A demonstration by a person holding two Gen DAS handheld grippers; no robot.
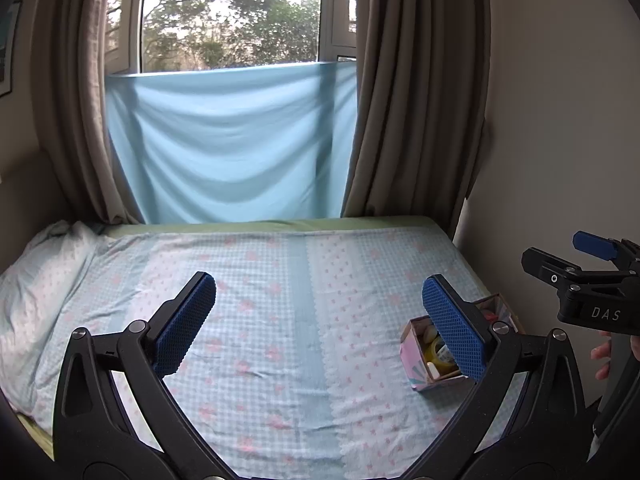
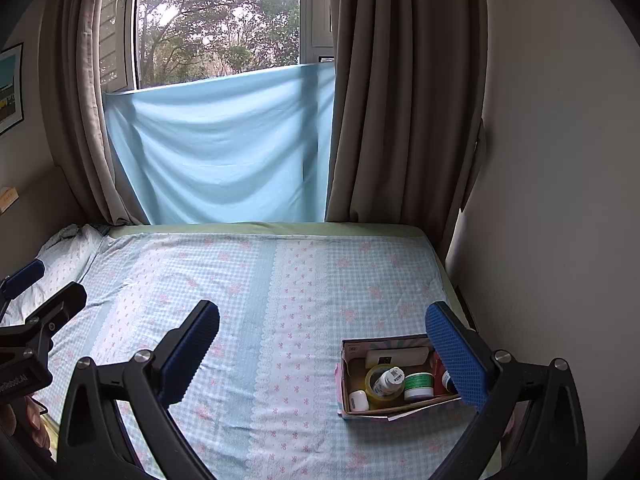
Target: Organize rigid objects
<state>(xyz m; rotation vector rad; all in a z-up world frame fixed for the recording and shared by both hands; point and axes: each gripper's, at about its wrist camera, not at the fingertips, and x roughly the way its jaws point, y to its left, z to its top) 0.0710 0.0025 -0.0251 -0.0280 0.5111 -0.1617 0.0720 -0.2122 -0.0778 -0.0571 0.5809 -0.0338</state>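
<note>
Hovering above the bed (image 2: 280, 300), the left gripper (image 1: 320, 320) and right gripper (image 2: 324, 352) both gape wide and empty, seemingly poised to pick; the box (image 2: 348, 380) of bottles and jars sits near right, beneath the right gripper.

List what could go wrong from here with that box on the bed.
The cardboard box sits on soft bedding near the bed's right edge; a push could tip it or slide it off. The white bottle leans on the tape roll among packed items, so the open right gripper may knock its neighbours.
</note>
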